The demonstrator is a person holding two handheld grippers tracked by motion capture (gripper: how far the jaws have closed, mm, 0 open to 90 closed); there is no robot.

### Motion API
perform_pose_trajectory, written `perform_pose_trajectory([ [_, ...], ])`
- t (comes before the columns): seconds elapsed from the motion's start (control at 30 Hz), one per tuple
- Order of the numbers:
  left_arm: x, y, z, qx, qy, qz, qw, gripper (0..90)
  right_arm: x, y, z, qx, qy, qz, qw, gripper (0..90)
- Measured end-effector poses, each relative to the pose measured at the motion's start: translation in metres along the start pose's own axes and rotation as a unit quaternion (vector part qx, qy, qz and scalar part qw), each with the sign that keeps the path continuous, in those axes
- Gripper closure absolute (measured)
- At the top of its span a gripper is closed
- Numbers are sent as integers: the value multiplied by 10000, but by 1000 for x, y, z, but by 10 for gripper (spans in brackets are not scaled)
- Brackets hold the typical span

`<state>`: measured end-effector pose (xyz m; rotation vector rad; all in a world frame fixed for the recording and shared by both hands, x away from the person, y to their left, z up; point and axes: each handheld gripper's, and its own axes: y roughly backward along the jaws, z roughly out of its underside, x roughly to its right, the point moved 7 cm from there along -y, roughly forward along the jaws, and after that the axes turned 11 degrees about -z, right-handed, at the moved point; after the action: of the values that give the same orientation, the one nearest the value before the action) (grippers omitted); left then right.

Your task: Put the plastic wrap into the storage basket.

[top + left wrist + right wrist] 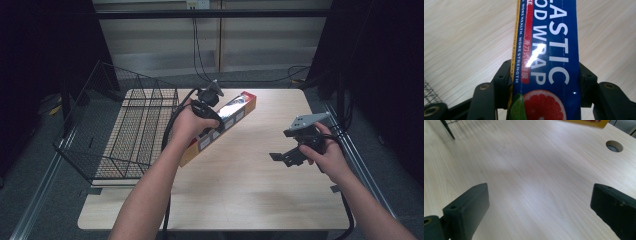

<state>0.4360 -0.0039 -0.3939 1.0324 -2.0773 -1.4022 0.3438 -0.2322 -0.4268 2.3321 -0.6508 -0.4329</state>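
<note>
Already the wrap box is clamped by the left gripper; the basket is not reached, right gripper empty, spread.

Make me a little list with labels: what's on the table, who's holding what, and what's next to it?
Held thing: plastic wrap box, long and blue, with a grapefruit picture
Left gripper: shut on the box, fingers pressing its two sides
Right gripper: open, holding nothing, above bare wood
Table: light wood
Basket: black wire, at the table's left edge, looks empty
Box position: lies slanted beside the basket; whether it is lifted I cannot tell
</note>
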Motion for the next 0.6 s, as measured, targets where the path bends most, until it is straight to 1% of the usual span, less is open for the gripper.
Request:
perform_pose_trajectory([
  [0.07, -2, 1, -1, 24, 17, -31, 10000, 437, -1, -1, 1, 32, -5, 11, 10000, 17],
  [0.1, -3, 2, -1, 29, 91, -52, 9999, 437, -1, -1, 2, 43, 2, 34, 10000, 19],
  [0.13, -5, 5, -2, -7, 172, -46, 9998, 437, -3, -3, 4, 79, -15, -14, 10000, 18],
  [0.2, -7, 6, -2, -13, 201, -55, 9998, 437, -4, -3, 6, 74, -45, -12, 10000, 20],
  [0.23, -7, 6, -3, 50, 334, -83, 9994, 437, -5, -4, 7, 70, -62, 33, 10000, 22],
  [0.27, -11, 7, -3, 61, 328, -144, 9993, 437, -5, -4, 9, 134, -92, 44, 9999, 17],
  [0.3, -11, 7, -3, 61, 328, -144, 9993, 437, -4, -4, 10, 158, -114, 43, 9998, 19],
  [0.33, -14, 8, -3, 5, 405, -160, 9990, 437, -5, -4, 11, 158, -134, 46, 9998, 20],
  [0.4, -15, 8, -3, 16, 407, -158, 9990, 437, -5, -4, 12, 192, -130, 56, 9997, 16],
  [0.43, -16, 8, -3, -3, 390, -160, 9991, 437, -6, -4, 13, 252, -180, 39, 9995, 19],
  [0.47, -17, 8, -3, 12, 412, -167, 9990, 437, -6, -4, 13, 252, -180, 39, 9995, 19],
  [0.5, -19, 9, -2, -36, 491, -169, 9986, 437, -7, -4, 14, 266, -203, 10, 9994, 19],
  [0.53, -20, 9, -3, -14, 544, -177, 9984, 437, -7, -4, 15, 296, -233, 40, 9993, 16],
  [0.6, -22, 10, -3, -8, 567, -198, 9982, 437, -7, -5, 16, 302, -251, 30, 9992, 20],
])
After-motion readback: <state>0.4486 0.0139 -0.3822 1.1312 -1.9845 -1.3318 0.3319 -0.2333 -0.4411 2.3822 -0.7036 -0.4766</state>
